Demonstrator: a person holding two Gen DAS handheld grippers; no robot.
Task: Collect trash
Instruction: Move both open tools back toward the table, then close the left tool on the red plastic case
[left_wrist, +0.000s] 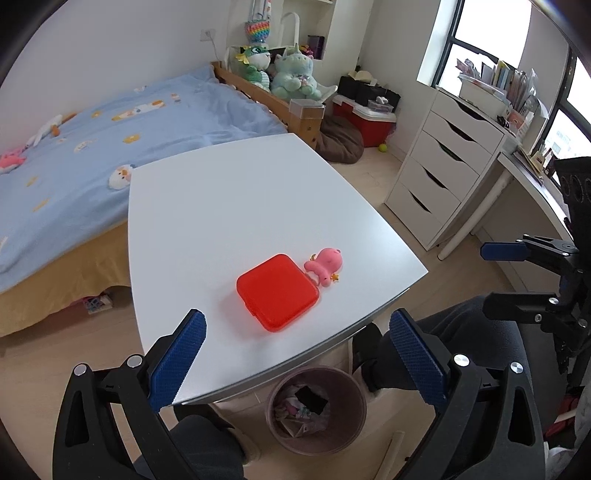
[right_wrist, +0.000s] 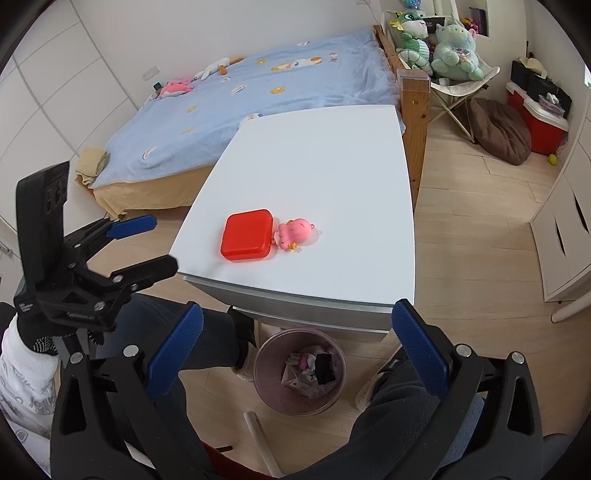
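Observation:
A pink waste bin (left_wrist: 317, 410) with crumpled paper and wrappers inside stands on the floor under the near edge of the white table (left_wrist: 229, 206); it also shows in the right wrist view (right_wrist: 300, 371). A red square case (left_wrist: 277, 291) and a pink toy figure (left_wrist: 325, 266) lie touching each other on the table, also in the right wrist view (right_wrist: 246, 235) (right_wrist: 295, 234). My left gripper (left_wrist: 295, 363) is open and empty above the table's near edge. My right gripper (right_wrist: 295, 354) is open and empty above the bin.
A bed with a blue blanket (left_wrist: 110, 140) runs along the table's far left side. A white drawer unit (left_wrist: 447, 166) and desk stand to the right. Plush toys (left_wrist: 291, 70), a brown cushion (left_wrist: 340, 138) and a red cooler (left_wrist: 369, 118) sit beyond the table. My legs flank the bin.

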